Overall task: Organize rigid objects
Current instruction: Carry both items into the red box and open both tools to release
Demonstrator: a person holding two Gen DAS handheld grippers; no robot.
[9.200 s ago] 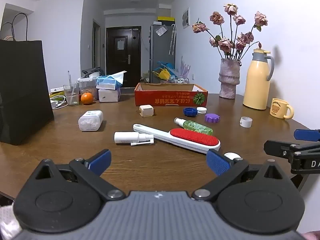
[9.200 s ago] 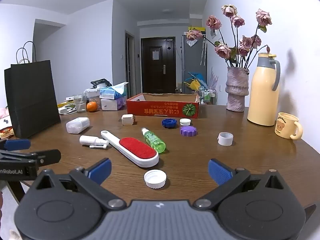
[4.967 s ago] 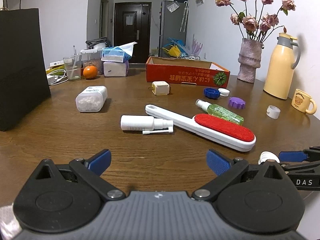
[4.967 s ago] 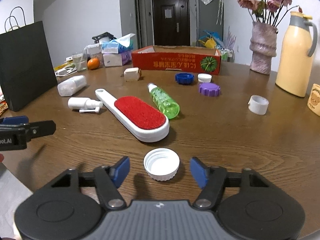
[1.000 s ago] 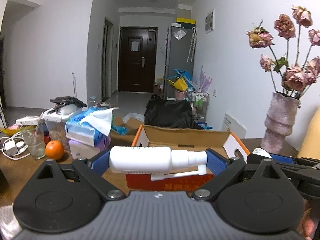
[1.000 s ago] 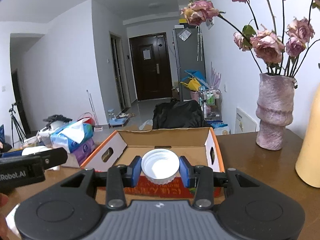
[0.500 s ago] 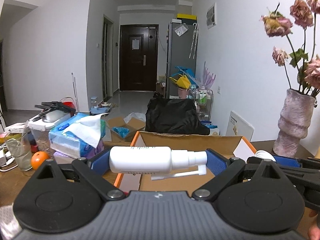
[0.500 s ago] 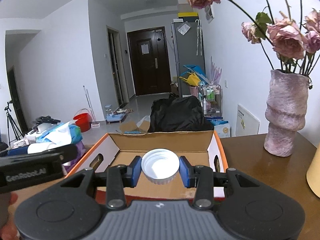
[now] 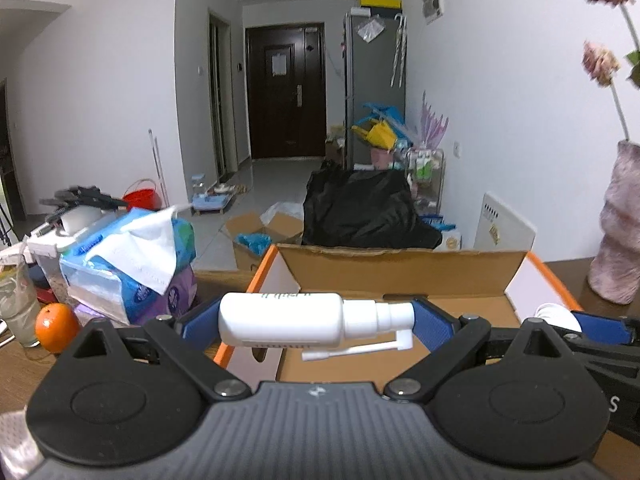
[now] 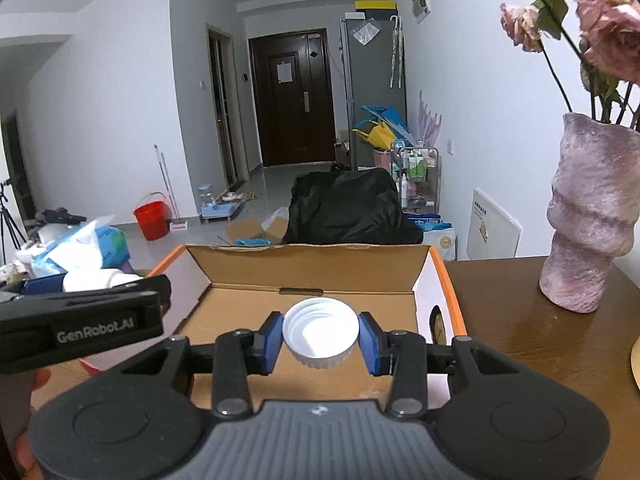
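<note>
White spray bottle [image 9: 280, 319] gripped by left tool [image 9: 312, 322], white cap [image 10: 320, 332] by right tool [image 10: 320, 342], both above cardboard box [image 10: 304, 266].

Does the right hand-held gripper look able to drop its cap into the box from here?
Probably yes: the right hand-held gripper holds the cap above the open box, with bare floor below.

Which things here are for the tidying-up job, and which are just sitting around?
For the job:
- spray bottle in the left gripper
- white cap in the right gripper
- cardboard box

Just sitting around:
- vase
- orange
- tissue packs
</note>
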